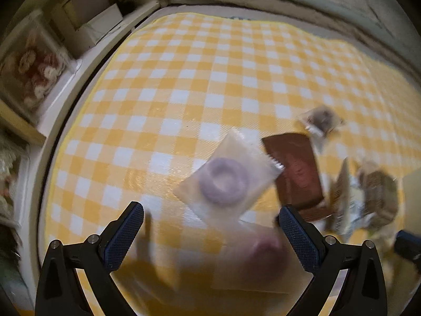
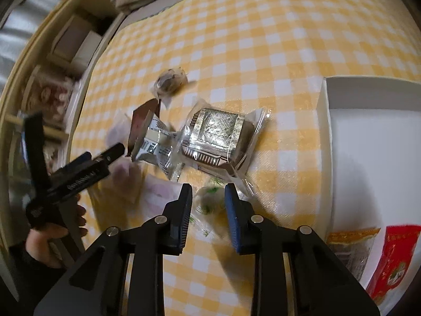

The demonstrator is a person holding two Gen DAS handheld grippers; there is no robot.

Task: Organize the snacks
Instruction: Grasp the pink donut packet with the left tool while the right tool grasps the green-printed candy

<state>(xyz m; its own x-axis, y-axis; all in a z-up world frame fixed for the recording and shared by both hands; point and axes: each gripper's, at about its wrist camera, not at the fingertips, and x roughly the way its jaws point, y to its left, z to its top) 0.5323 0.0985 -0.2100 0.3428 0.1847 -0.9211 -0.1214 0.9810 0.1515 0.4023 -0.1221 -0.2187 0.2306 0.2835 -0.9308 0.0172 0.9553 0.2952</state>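
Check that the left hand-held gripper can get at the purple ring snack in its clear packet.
Probably yes: the left hand-held gripper stands open just short of the purple ring snack, which lies flat on the checked cloth with nothing over it.

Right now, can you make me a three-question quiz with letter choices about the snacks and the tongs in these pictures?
1. Where does the white box stand in the right wrist view?
A. On the right side of the checked cloth
B. On the shelf at the left
C. Under the purple ring snack

2. What colours are the squares of the cloth?
A. Blue and white
B. Yellow and white
C. Red and green

3. How do the left tongs stand?
A. Clamped on the brown packet
B. Shut with nothing inside
C. Wide open above the packet with the purple ring

Answers:
1 A: the box's white wall rises at the right edge of the cloth.
2 B: yellow and white checks cover the whole cloth.
3 C: the two fingers stand far apart and pinch nothing.
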